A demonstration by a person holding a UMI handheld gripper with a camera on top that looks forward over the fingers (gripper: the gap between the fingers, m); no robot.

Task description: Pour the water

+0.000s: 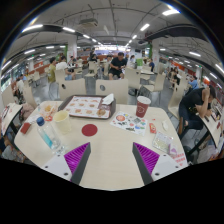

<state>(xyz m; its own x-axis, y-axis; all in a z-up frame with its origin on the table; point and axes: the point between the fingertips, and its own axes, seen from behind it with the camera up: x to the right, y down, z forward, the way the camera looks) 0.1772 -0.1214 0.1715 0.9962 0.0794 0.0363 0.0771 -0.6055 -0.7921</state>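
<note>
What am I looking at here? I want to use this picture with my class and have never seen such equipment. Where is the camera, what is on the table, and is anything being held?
There is no robot. A person carries a hand-held tool with two fingers, meant here for pouring water. The single picture comes from a wide-angle camera riding on that tool, looking forward along it, so the room appears curved. The two dark prongs at the bottom are its fingers, each with a purple pad on its inner face. They stand apart and hold nothing.

Beyond them is a pale table. On it are a small red disc, a tray, a dark red cup, a patterned plate beside the cup, and a blue bottle lying nearer one edge. The other small items are too unclear to name. People sit at tables in the background.
</note>
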